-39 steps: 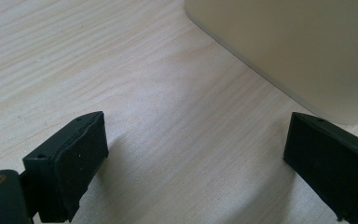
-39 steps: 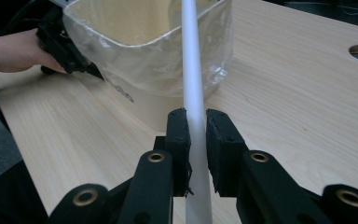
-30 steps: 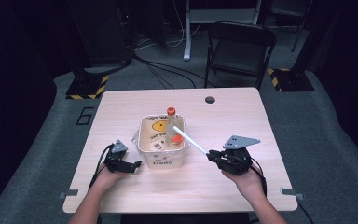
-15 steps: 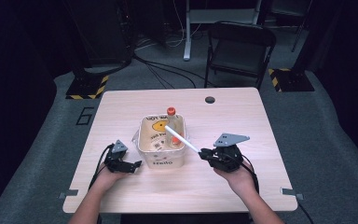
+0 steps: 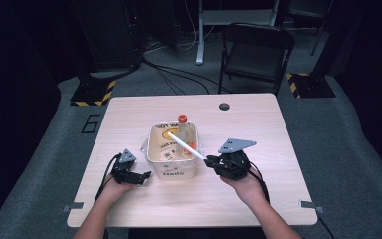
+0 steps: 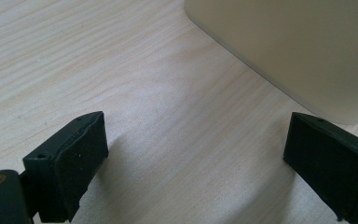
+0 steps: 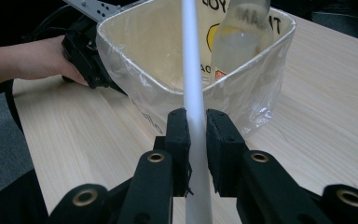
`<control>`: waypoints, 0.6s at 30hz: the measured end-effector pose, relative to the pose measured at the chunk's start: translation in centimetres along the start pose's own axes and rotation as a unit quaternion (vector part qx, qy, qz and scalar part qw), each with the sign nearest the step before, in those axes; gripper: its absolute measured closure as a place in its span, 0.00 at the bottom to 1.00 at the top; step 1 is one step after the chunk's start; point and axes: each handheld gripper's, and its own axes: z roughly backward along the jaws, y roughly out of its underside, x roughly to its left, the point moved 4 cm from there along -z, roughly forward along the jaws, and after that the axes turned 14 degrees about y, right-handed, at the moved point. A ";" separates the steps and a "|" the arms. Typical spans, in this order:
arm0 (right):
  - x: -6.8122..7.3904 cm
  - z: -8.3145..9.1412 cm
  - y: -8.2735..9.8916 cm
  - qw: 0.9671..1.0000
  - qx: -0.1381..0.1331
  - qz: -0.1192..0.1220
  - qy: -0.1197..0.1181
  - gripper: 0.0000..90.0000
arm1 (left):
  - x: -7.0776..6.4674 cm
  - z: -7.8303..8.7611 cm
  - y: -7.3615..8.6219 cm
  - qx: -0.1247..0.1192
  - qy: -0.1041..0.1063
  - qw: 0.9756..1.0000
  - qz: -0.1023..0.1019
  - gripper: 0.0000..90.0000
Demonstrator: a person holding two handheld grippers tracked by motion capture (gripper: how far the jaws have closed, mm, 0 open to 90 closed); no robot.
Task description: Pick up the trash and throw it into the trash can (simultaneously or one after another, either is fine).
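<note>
Step in hand, judged: dropping a white rod (image 5: 185, 146) into the lined bin (image 5: 155, 149) at mid tabletop (image 5: 258, 129). Right tongs (image 7: 196, 140) clamped on the rod near its lower end; rod slanting up and away from them, far tip over the bin's open mouth, above the bottle inside. Left tongs (image 6: 196, 158) apart, nothing between them, resting on the tabletop just beside the bin's near left corner, one jaw close to the wall; touching or not, cannot tell. Next move, judged: tipping the rod's far end down past the rim, clear of the bottle neck and the loose liner, then releasing; left tongs placed to steady the bin if nudged. Count: one rod, one bin with one clear plastic liner (image 7: 256, 88), one clear bottle (image 5: 183, 134) with orange cap standing inside, two tongs, one chair (image 5: 256, 50) beyond the tabletop
</note>
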 end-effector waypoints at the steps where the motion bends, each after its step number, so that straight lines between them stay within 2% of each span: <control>1: 0.0 -0.1 -0.1 1.000 -0.001 0.004 0.000 0.88 | 0.0 0.0 0.0 0.000 0.000 1.000 0.000 0.07; 18: 0.6 -1.6 -1.3 1.000 0.010 0.009 0.013 0.88 | 0.0 0.0 0.0 0.000 0.000 1.000 0.000 0.07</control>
